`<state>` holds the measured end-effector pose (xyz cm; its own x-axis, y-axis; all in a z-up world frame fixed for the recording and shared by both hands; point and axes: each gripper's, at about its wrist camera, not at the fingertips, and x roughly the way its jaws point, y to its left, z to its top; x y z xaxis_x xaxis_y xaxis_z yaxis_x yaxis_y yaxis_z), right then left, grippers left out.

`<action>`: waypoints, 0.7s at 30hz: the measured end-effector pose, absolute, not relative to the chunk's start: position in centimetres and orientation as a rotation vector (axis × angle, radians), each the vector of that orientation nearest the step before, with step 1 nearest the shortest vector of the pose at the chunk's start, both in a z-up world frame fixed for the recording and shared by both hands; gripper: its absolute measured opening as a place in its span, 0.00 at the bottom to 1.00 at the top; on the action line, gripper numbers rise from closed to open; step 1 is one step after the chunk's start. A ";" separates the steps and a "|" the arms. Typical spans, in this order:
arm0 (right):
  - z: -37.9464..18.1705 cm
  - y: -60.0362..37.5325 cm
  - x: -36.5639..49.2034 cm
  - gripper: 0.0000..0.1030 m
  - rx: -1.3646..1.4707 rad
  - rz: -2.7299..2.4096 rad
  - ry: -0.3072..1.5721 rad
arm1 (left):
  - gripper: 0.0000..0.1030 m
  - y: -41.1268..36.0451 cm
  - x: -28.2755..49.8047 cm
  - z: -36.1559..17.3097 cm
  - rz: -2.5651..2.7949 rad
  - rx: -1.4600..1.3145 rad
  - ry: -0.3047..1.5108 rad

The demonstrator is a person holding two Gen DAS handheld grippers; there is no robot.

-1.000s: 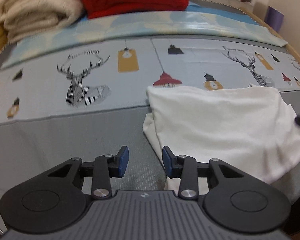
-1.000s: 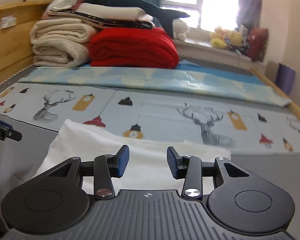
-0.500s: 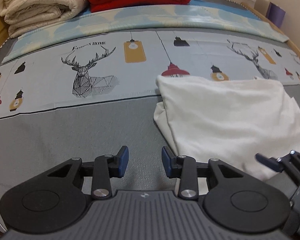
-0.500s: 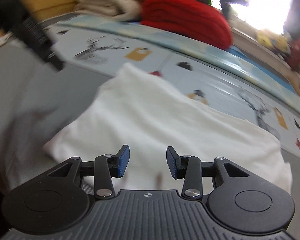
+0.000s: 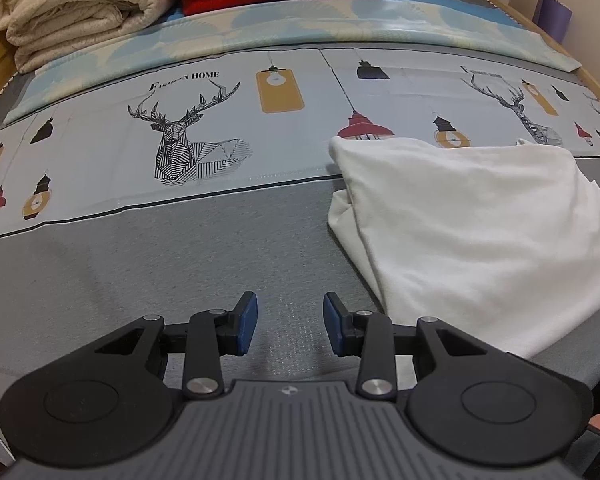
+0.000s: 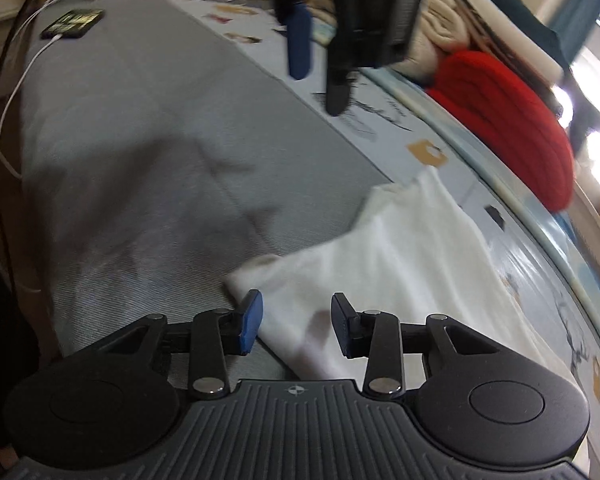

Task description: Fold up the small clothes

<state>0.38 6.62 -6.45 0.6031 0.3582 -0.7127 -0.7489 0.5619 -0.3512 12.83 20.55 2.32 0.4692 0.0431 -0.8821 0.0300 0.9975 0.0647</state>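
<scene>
white garment (image 5: 472, 224) on "HOME" deer sheet (image 5: 188, 136); left gripper (image 5: 290, 322) parted, empty; right gripper (image 6: 296, 326) parted, empty

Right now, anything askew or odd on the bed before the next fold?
Mostly tidy. The white garment is not square: an under layer sticks out past its left edge, near the red lamp print. A phone on a charging cable lies at the far corner of the grey cover. No spills or damage visible.

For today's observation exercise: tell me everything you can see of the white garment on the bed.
The white garment is plain, soft-looking fabric, already folded into a rough rectangle with a layer peeking out along its left edge. It lies flat on the bed, partly on the grey area, partly on the deer-print strip. The right gripper stands open over its near corner; no pad presses it.
</scene>
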 end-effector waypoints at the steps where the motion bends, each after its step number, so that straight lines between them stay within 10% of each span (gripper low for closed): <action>1: -6.5 6.8 0.3 0.39 -0.706 0.711 0.626 | 0.40 20.7 12.9 2.3 0.009 0.074 1.084; 21: -6.7 7.8 0.3 0.37 -0.704 0.776 0.684 | 0.40 20.4 13.9 2.0 0.010 0.082 1.090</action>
<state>0.27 7.75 -6.68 0.5310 0.3782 -0.7583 -0.7999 0.5191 -0.3012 13.88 20.35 2.00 0.4629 0.0480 -0.8851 0.0325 0.9969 0.0711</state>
